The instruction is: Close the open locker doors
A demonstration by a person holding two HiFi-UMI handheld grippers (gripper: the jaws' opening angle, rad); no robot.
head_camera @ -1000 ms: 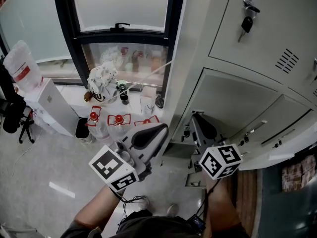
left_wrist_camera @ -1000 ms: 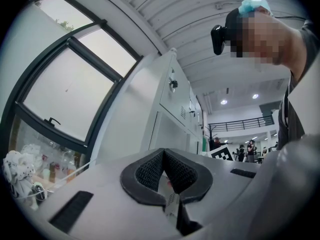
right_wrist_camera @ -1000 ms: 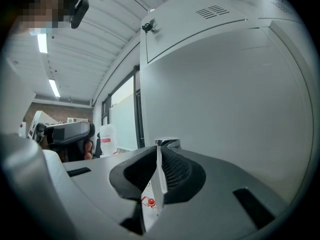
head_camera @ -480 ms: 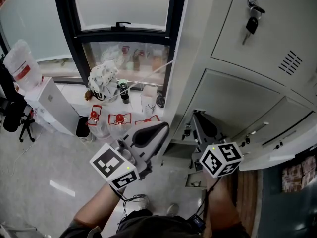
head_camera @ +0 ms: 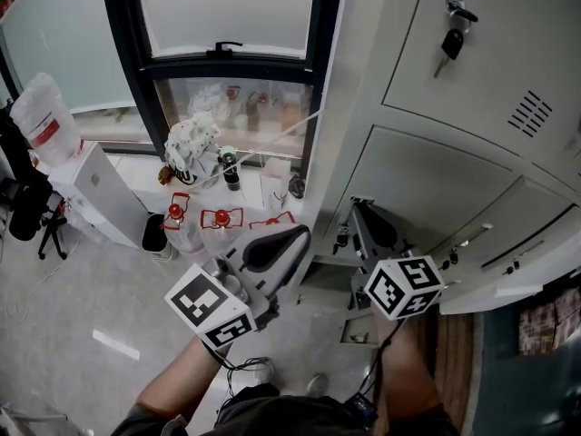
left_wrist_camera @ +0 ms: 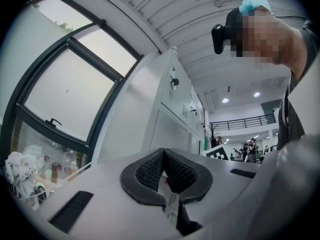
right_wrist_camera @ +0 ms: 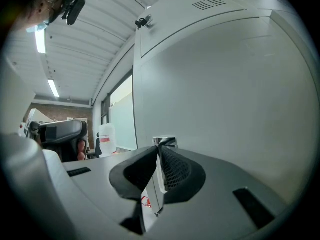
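A bank of grey lockers (head_camera: 472, 89) fills the right of the head view. A low locker door (head_camera: 350, 321) stands open, edge-on toward me. My right gripper (head_camera: 361, 213) is shut on that door's thin metal edge (right_wrist_camera: 159, 176), which runs between the pads under a chrome latch piece (right_wrist_camera: 165, 142). The wide grey locker face (right_wrist_camera: 230, 84) lies just to the gripper's right. My left gripper (head_camera: 292, 236) hovers left of the lockers, shut, with nothing between its pads (left_wrist_camera: 150, 170). A key (head_camera: 451, 44) hangs in the upper door's lock.
A dark-framed window (head_camera: 227, 53) stands left of the lockers, with bottles and a white bundle (head_camera: 189, 148) at its foot. A white box (head_camera: 104, 193), a water jug (head_camera: 41, 121) and a black tripod (head_camera: 27, 203) stand at far left. People stand far off in the hall (left_wrist_camera: 247, 149).
Almost nothing. The right gripper, still on the door edge, has crept slightly up toward the lockers. The left gripper holds its place.
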